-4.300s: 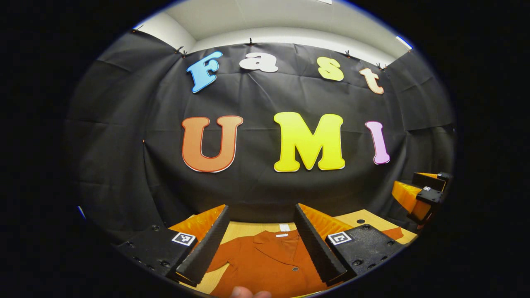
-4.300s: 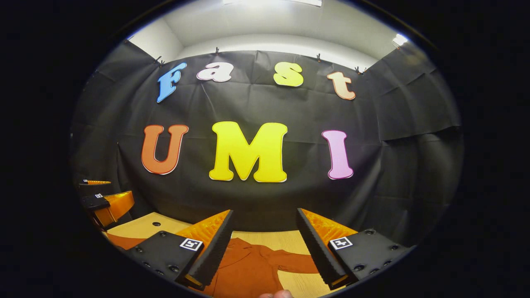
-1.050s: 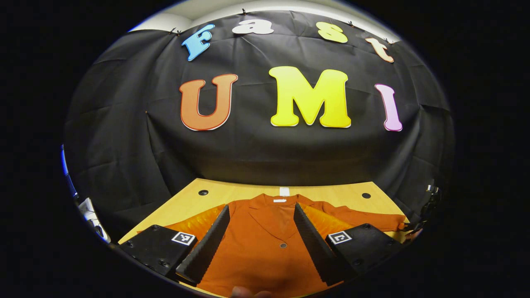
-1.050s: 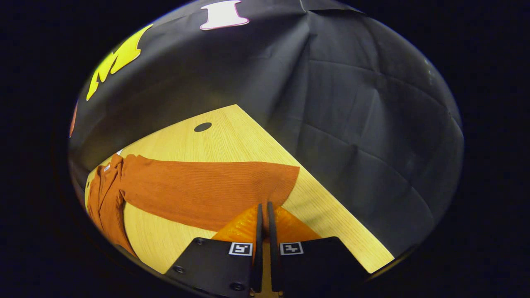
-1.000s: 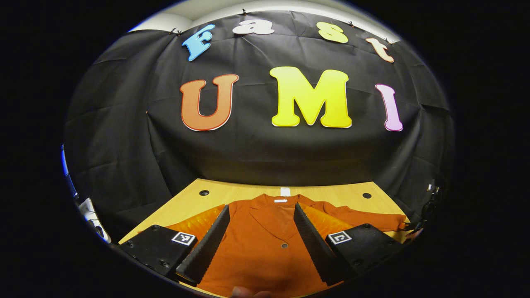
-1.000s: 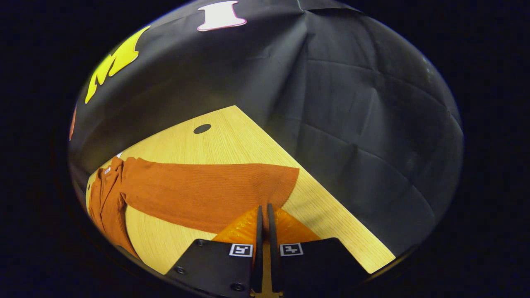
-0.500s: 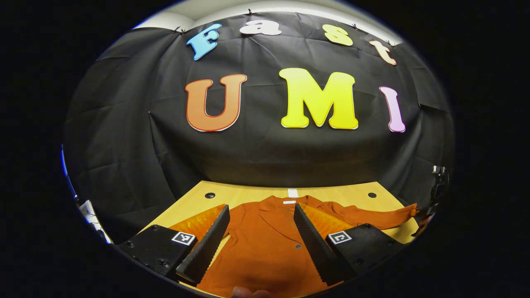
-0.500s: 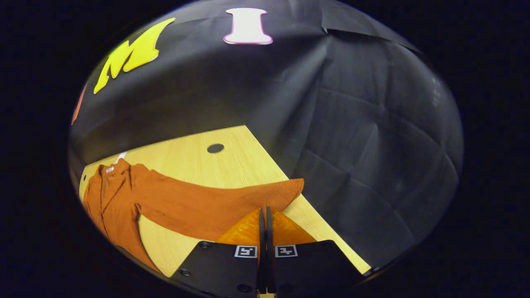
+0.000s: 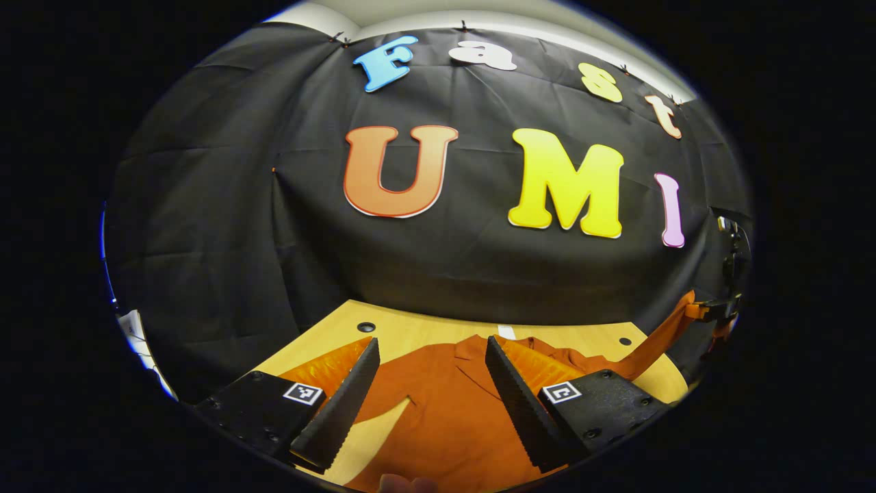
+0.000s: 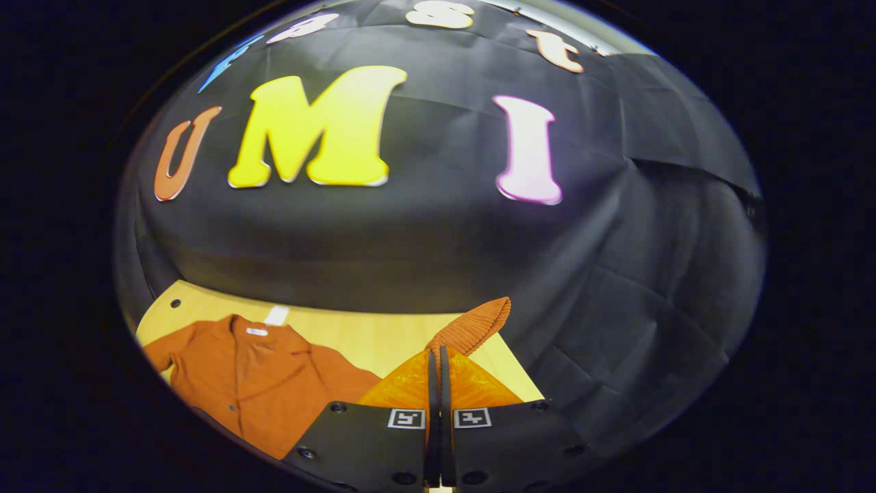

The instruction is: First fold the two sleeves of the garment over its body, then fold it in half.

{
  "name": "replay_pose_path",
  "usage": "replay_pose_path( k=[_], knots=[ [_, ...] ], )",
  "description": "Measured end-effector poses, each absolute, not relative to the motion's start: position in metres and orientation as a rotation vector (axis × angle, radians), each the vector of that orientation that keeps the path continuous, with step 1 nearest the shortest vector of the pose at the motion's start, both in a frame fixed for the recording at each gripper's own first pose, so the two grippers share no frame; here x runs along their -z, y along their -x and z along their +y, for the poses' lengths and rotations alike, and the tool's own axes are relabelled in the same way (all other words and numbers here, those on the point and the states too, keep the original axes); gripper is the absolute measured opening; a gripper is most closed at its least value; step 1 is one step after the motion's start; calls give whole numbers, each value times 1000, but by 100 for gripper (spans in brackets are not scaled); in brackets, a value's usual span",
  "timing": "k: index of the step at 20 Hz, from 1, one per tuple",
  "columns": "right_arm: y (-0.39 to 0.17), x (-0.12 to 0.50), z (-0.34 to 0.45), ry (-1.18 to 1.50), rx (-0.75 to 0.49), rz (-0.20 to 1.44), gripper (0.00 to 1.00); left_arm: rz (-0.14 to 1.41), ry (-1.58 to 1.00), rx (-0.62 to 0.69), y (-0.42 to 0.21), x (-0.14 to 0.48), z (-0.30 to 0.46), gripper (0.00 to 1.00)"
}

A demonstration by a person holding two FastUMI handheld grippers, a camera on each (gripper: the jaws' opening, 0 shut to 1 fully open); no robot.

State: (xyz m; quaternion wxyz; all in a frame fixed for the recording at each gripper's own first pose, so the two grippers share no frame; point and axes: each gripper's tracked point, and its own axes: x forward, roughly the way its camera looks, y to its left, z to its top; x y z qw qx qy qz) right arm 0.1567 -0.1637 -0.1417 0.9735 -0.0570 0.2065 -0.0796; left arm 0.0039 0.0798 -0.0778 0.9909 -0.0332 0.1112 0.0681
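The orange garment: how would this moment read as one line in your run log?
stage: first sleeve fold | right gripper: shut on sleeve cuff, lifted off table | left gripper: open above garment

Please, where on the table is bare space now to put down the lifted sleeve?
Bare wood lies between the cardigan collar and the booth wall, and beside the right claw holding the sleeve. The table middle is crowded by the cardigan body.
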Motion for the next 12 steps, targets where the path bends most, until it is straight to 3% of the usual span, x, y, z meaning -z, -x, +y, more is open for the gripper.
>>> replay_pose_path(
  k=[5, 12],
  knots=[
    [-186, 135, -28, 134, 12, 386, 0, 212, 88, -208, 15, 76, 145, 100],
    [-197, 214, 147, 134, -154, 480, 0, 213, 67, -349, 57, 71, 246, 100]
  ],
)
